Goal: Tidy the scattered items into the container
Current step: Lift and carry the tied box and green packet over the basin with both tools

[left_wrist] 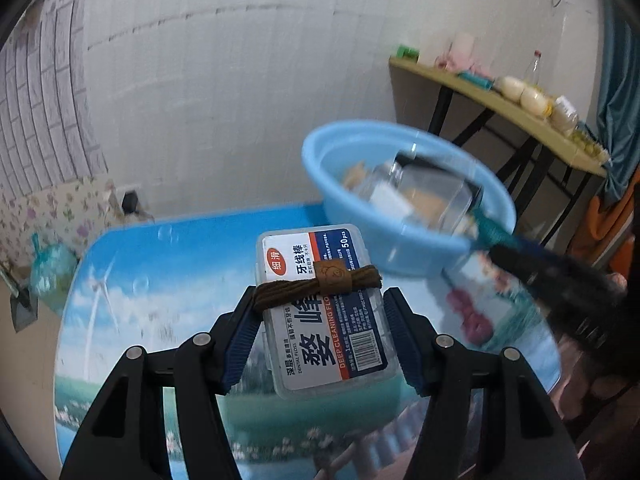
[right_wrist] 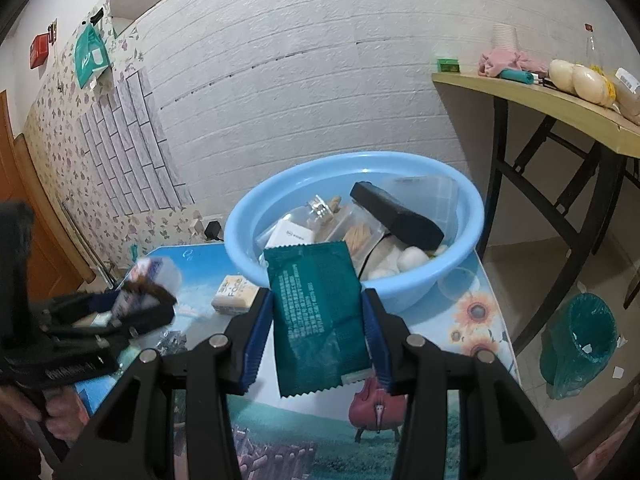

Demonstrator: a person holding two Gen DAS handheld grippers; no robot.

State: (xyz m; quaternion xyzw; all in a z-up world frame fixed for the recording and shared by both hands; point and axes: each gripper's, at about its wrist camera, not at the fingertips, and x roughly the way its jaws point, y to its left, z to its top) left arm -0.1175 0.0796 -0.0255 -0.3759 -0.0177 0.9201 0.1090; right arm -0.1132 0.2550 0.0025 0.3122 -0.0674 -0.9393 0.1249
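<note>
The left gripper point(left_wrist: 320, 334) is clamped on a clear dental floss pick box point(left_wrist: 324, 312) – its blue pads press both long sides, and the box hangs clear above the picture-printed tabletop point(left_wrist: 120, 280). A brown hair tie point(left_wrist: 320, 284) lies across the box's lid. The right gripper point(right_wrist: 318, 336) is closed on a dark green sachet point(right_wrist: 316, 316), pinched at both edges and held upright just before the basin's near rim. On the table to the left of the sachet sits a small cream packet point(right_wrist: 235, 295). Beyond stands the light blue plastic basin point(right_wrist: 460, 264) – inside lie a black rectangular block point(right_wrist: 400, 216), clear bags, white cotton balls point(right_wrist: 412, 258) and a white card. Farther right, a wooden side table point(right_wrist: 560, 108) against the white brick-patterned wall carries assorted things.
</note>
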